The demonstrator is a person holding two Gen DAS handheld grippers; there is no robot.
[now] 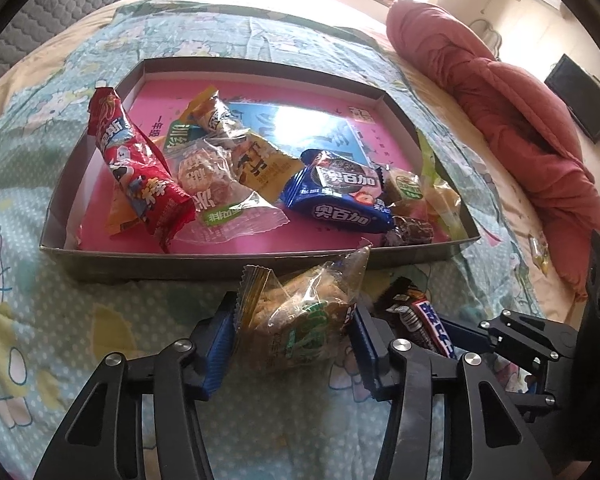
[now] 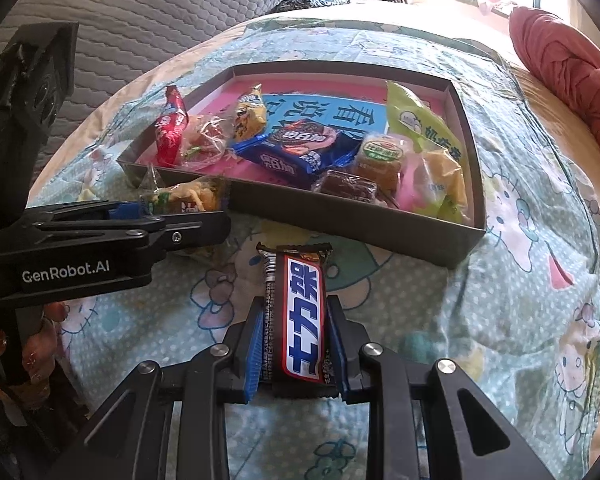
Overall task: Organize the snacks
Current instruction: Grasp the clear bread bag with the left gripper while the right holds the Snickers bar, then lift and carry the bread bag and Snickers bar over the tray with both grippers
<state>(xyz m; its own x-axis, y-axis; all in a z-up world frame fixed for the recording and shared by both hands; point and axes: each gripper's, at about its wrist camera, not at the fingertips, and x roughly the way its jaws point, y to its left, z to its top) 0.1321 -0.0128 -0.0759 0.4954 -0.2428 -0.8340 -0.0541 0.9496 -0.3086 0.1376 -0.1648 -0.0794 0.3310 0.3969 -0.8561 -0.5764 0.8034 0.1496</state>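
Two handheld grippers work over a bed covered in a pale blue cartoon-print sheet (image 1: 28,184).

A shallow cardboard tray (image 1: 204,258) with a pink printed floor fills the middle of both views. Most of the snacks appear to be in it already, so the sorting looks well along. Inside, from the left of the left wrist view: a long red packet (image 1: 140,168) leaning over the tray's left wall, a clear-wrapped round cake (image 1: 208,176), a yellow packet (image 1: 264,168), a blue cookie packet (image 1: 336,196), a small dark brown wrapped sweet (image 1: 410,230), a square pastry with a green label (image 1: 406,188), and a pale green bag (image 2: 428,132) against the right wall. They lie loosely heaped, not in rows.

Two snacks remain outside, both just in front of the tray's near wall.

The left gripper (image 1: 292,332) has its blue pads against either side of a clear packet of crisp golden pieces (image 1: 300,312); it looks clamped on the packet.

The right gripper (image 2: 296,344) is closed tight on a dark chocolate bar with a blue and white label (image 2: 300,312), which points towards the tray.

A person's fingers (image 2: 36,356) with painted nails show at the lower left of the right wrist view.

What seems left: carrying these two snacks over the wall and setting them inside. A small yellow wrapper (image 1: 540,252) on the bed at far right may also need collecting; it is too small to identify.
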